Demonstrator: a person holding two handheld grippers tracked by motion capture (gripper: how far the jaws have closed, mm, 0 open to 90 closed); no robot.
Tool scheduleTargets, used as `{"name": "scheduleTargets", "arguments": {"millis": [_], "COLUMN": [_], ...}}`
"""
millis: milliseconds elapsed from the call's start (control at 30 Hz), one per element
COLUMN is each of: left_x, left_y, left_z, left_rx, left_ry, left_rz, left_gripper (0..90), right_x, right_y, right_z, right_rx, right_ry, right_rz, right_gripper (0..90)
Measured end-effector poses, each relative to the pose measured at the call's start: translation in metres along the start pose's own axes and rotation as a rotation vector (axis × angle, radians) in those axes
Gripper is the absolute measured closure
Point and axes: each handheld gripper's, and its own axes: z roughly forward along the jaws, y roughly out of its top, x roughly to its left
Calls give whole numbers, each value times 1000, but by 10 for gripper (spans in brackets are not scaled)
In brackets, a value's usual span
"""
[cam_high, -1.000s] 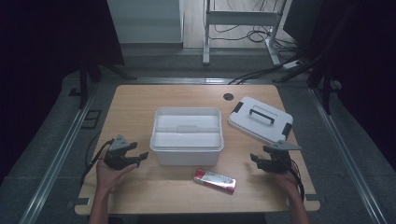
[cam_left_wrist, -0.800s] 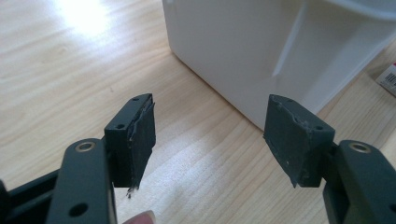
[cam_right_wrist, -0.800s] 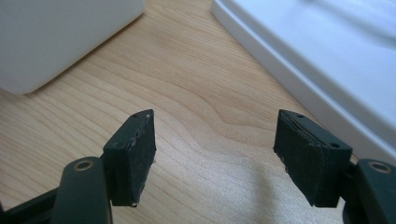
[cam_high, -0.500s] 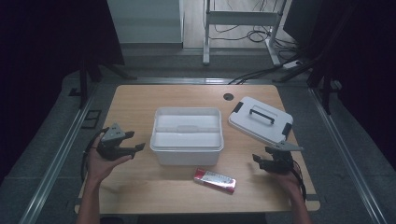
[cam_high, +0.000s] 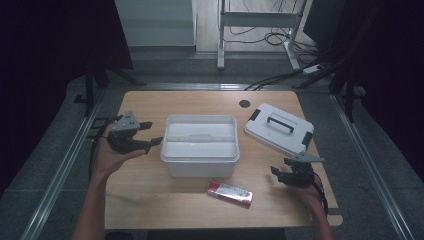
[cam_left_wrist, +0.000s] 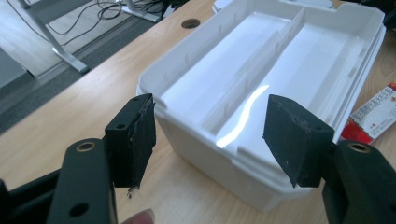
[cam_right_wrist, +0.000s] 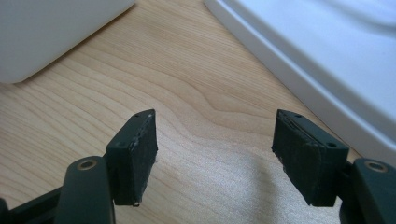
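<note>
The left gripper, jaws spread and empty, hovered at nine o'clock of the open white box mid-tabletop; the right gripper, jaws likewise apart, rested at four o'clock, beside the lid.

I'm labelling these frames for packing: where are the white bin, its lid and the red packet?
white bin (cam_high: 200, 162): high view, front wall.
lid (cam_high: 265, 131): high view, top face left of handle.
red packet (cam_high: 230, 194): high view, middle of wrapper.
</note>
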Motion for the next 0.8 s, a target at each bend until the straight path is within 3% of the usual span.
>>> {"name": "scheduleTargets", "arguments": {"millis": [333, 800], "left_x": [2, 3], "left_y": [34, 65], "left_z": [9, 34], "left_rx": [33, 85], "left_ry": [-38, -95], "left_rz": [78, 160], "left_gripper": [347, 364], "right_x": [0, -1], "right_y": [-2, -4], "right_z": [2, 5], "right_rx": [17, 42], "right_ry": [-8, -23], "right_rz": [-7, -17], "right_gripper": [308, 308]}}
